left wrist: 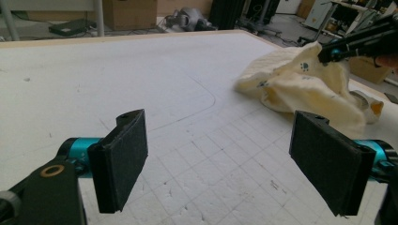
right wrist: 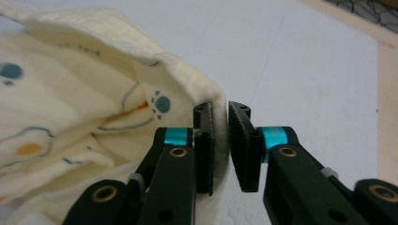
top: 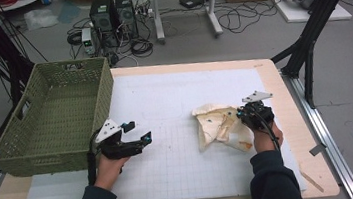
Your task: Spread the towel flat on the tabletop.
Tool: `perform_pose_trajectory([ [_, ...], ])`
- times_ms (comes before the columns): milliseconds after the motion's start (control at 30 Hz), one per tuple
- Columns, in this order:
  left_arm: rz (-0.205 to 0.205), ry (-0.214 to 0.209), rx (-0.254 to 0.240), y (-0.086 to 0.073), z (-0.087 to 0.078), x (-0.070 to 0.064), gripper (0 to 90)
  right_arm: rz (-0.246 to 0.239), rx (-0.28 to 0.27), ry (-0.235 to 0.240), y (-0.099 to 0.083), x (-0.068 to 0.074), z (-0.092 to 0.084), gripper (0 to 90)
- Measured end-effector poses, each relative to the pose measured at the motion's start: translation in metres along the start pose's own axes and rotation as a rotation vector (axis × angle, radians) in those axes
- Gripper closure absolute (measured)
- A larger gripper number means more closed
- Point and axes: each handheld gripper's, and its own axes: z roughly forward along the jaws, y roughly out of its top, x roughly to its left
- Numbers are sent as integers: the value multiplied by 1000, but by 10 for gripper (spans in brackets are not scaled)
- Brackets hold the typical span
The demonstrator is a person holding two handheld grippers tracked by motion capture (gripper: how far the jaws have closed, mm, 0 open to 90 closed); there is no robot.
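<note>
At left of the high view, green basket (top: 51, 119) waiting; just to its right, left gripper (top: 135, 134) spread wide over bare white mat (top: 165, 106). Right of centre, cream printed cloth (top: 220, 124) crumpled, one edge pinched in the right gripper (right wrist: 220, 145). Thin bite, so likely to slip free when lifted.

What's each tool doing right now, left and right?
Left tool: open, nothing between its jaws.
Right tool: closed on an edge of the cream cloth.
</note>
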Motion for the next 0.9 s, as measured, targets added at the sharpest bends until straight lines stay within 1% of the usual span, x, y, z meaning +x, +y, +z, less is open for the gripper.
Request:
perform_pose_trajectory([
  [33, 2, 1, 2, 0, 0, 0, 200, -3, 23, -2, -1, -1, 2, 781],
  [67, -1, 3, -1, 0, 0, 0, 200, -1, 30, -3, -2, -1, 3, 747],
  [100, -4, 4, -1, 0, 0, 1, 200, 2, 22, -2, -2, -2, 2, 710],
  [133, -5, 4, -2, 0, 0, 1, 200, 10, 5, 6, -1, -1, 0, 679],
  [167, -5, 4, -3, 0, 0, 0, 200, -1, -26, 20, 0, 1, -3, 653],
  [200, -2, 3, -2, 0, 0, 1, 201, -13, -54, 36, 2, 4, -7, 650],
  [233, 1, 2, 0, 0, 0, 0, 201, -29, -87, 60, 3, 8, -11, 628],
  [267, 1, 1, 0, 0, 0, 0, 201, -47, -116, 90, 5, 12, -15, 624],
  [367, 0, 2, -3, 0, 0, 0, 202, -104, -167, 153, 10, 29, -23, 585],
  [400, 0, 2, -3, 0, -1, 0, 202, -125, -177, 157, 11, 35, -25, 565],
  [467, 0, 2, -2, 0, -1, 0, 202, -148, -192, 206, 13, 44, -26, 544],
  [500, 0, 2, -2, 0, -1, 0, 202, -164, -193, 219, 14, 48, -26, 526],
  [533, 1, 2, -2, 0, -1, 0, 202, -175, -196, 221, 14, 53, -26, 507],
  [567, 0, 2, -3, 0, -1, 0, 202, -196, -214, 231, 15, 56, -25, 500],
  [633, -1, 2, -3, 0, -1, 0, 202, -196, -225, 262, 16, 61, -24, 494],
  [700, 2, 2, 0, 0, 0, 0, 202, -207, -201, 320, 16, 66, -19, 492],
  [733, 1, 2, 0, 0, 0, 0, 202, -214, -166, 339, 16, 68, -15, 480],
  [767, 1, 2, 0, 0, 0, 0, 202, -227, -129, 333, 15, 70, -10, 454],
  [800, 3, 3, 1, 0, 0, 0, 202, -227, -84, 315, 14, 71, -3, 419],
  [900, 1, 4, -2, 0, -1, 0, 202, -179, -24, 281, 10, 68, 14, 369],
])
